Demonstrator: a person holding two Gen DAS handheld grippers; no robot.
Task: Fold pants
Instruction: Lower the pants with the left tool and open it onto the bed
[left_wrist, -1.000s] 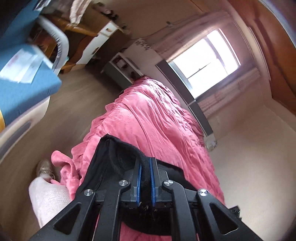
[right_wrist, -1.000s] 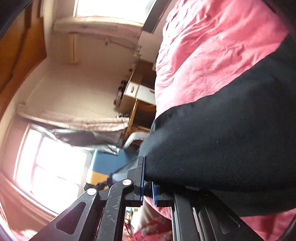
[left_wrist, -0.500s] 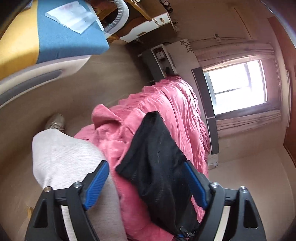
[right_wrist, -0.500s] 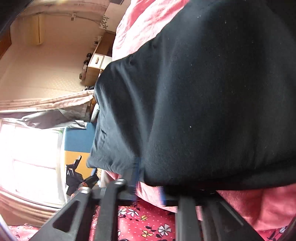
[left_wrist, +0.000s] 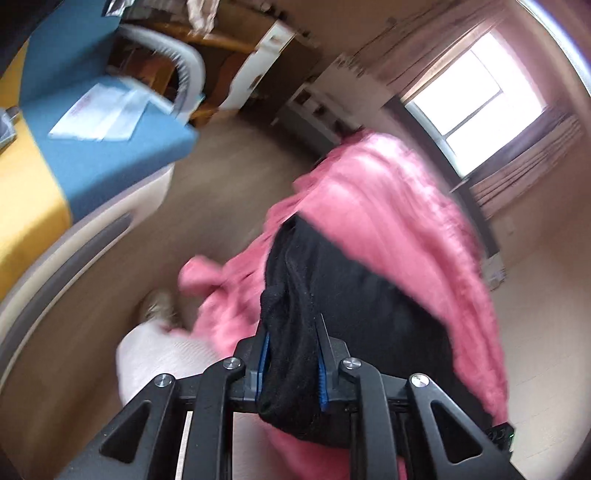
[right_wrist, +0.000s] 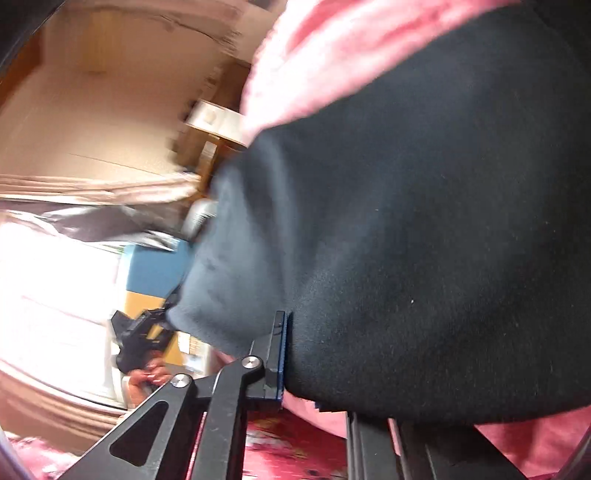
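Note:
The black pants (left_wrist: 354, 295) lie on a pink bedspread (left_wrist: 388, 206). My left gripper (left_wrist: 291, 354) is shut on a thick bunched edge of the pants, the cloth pinched between its blue pads. In the right wrist view the pants (right_wrist: 424, 240) fill most of the frame. My right gripper (right_wrist: 303, 354) is shut on their near edge; only its left finger (right_wrist: 277, 350) shows, the other is hidden under the cloth. The left gripper also shows far off in the right wrist view (right_wrist: 136, 339). Both views are motion-blurred.
A blue and yellow mattress (left_wrist: 92, 147) with a white paper (left_wrist: 103, 114) is at the left, across bare wooden floor (left_wrist: 207, 206). A desk and drawers (left_wrist: 255, 74) stand at the back. My leg and shoe (left_wrist: 159, 306) are by the bed. A window (left_wrist: 469, 96) is far right.
My left gripper, open half a second ago beside the pants, has closed on a bunched edge. The right gripper keeps its hold and the pants have shifted in its view.

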